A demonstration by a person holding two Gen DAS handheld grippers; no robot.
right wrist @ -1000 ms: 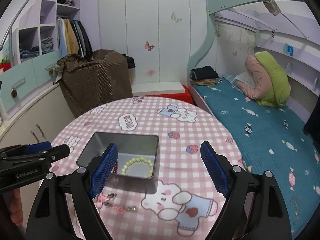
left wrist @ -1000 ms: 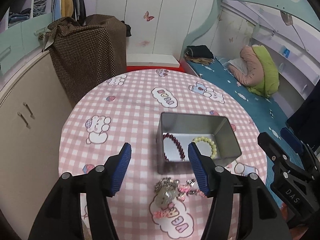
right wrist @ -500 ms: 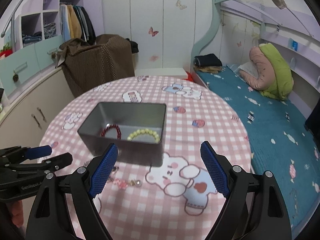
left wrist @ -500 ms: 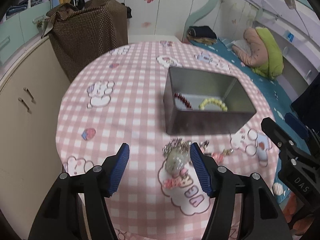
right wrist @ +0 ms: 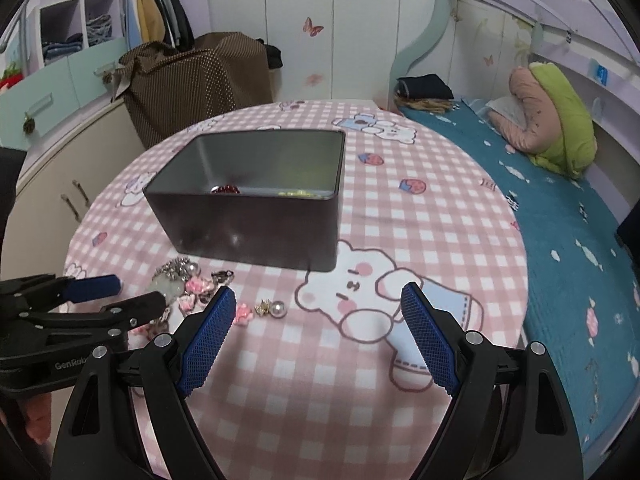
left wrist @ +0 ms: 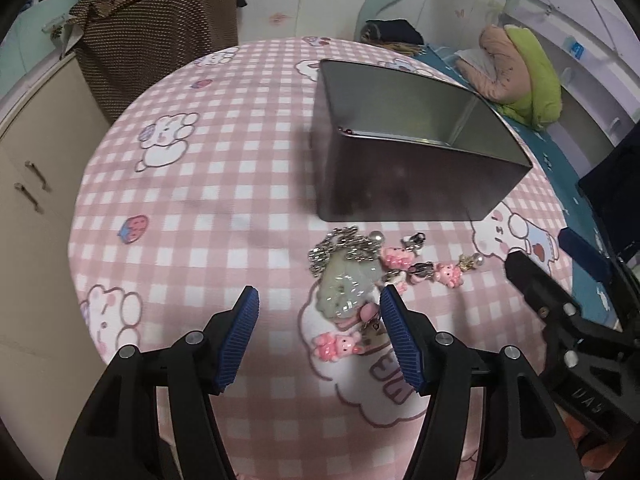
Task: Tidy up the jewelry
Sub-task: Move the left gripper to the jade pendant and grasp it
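Note:
A grey metal tin [left wrist: 404,172] stands on the round pink checked table [left wrist: 192,184]; in the right wrist view the tin [right wrist: 256,220] shows a red bracelet [right wrist: 225,189] and a yellow-green bracelet [right wrist: 298,193] inside. A pale green pendant on a silver chain [left wrist: 346,284] lies in front of the tin among pink bear charms [left wrist: 336,346] and pearl earrings [right wrist: 276,309]. My left gripper [left wrist: 320,332] is open, low over the table, its right finger beside the pendant. My right gripper [right wrist: 316,336] is open and empty over the table's front.
A brown dotted bag [right wrist: 196,80] stands behind the table. A cabinet [left wrist: 28,176] is at the left. A bed with a teal cover [right wrist: 560,216] and a green-pink cushion [right wrist: 552,112] runs along the right.
Both grippers have come down and closer to the table. The left gripper has moved towards the pendant and charms. The tin's inside is now mostly hidden by its near wall.

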